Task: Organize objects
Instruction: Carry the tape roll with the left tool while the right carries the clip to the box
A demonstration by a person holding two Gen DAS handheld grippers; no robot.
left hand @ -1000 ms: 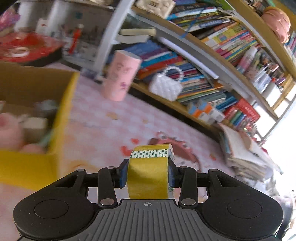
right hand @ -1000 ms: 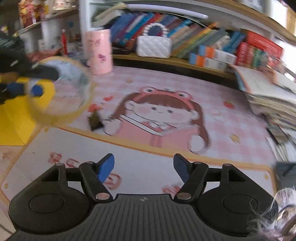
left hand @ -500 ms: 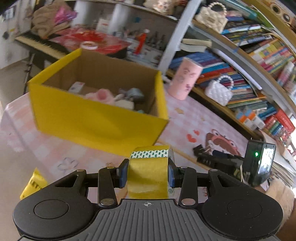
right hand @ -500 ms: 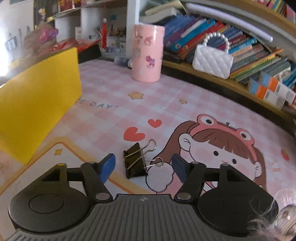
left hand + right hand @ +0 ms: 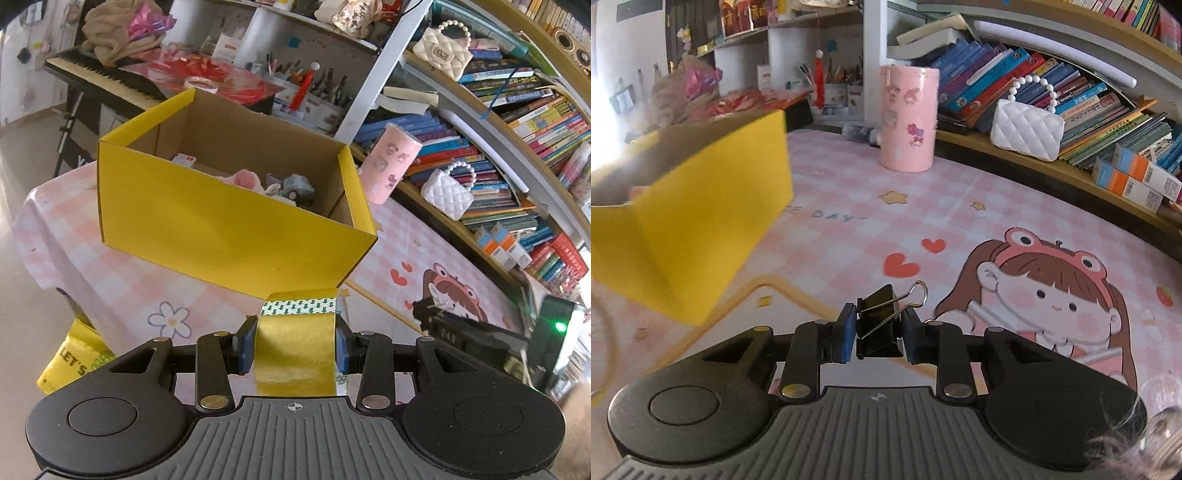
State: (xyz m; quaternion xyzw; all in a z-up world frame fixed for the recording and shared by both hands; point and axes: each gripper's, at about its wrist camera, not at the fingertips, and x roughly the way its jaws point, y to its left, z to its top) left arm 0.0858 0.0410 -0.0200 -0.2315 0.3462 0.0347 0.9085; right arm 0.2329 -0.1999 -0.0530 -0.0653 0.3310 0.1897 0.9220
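While the left tongs (image 5: pixel 295 345) clamped the light, stiff tape roll (image 5: pixel 295 350) before the yellow box (image 5: pixel 229 225), the right tongs (image 5: pixel 878 338), just closing, pinched the small, slippery binder clip (image 5: pixel 877 325) by its rigid body over the bench (image 5: pixel 849 221).

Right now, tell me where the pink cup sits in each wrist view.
Left wrist: pink cup upper right of centre, just beyond the yellow box.
Right wrist: pink cup top centre, right of the yellow box.
Shared landmark: white quilted purse.
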